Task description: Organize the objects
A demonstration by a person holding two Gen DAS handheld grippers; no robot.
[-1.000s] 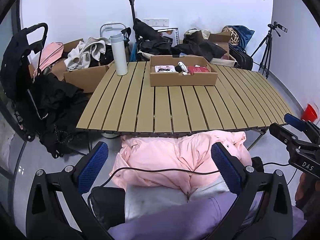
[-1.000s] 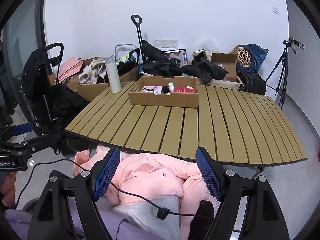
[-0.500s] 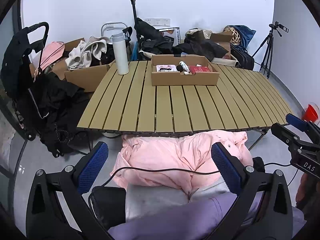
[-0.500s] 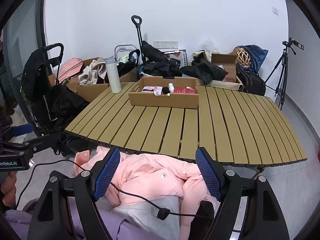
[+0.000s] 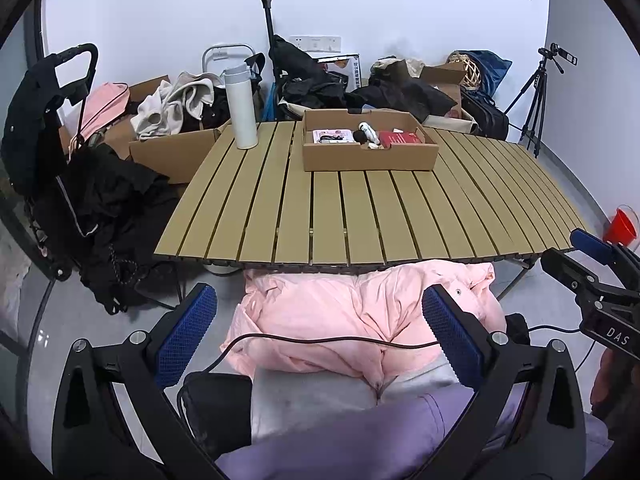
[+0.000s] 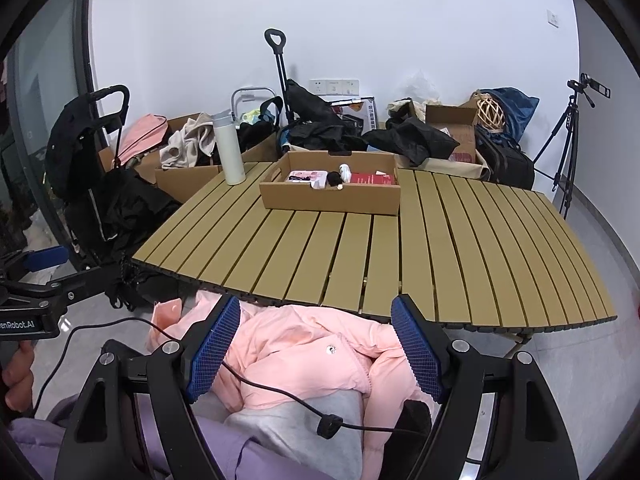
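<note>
Gaping wide, empty: left tongs [image 5: 319,335], right tongs [image 6: 316,350]; one box [image 5: 368,159], one flask [image 5: 241,107].

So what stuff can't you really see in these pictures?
- Small things in the cardboard tray: too small to name in both views.
- Table legs: mostly hidden by its slatted top and the pink jacket.
- Right gripper in the left wrist view: cut off by the edge.

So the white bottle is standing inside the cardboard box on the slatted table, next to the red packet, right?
Not quite. The white bottle stands upright on the slatted table itself, outside the cardboard box and to its left. The red packet does lie inside the box. The left wrist view shows the gap clearly.
</note>
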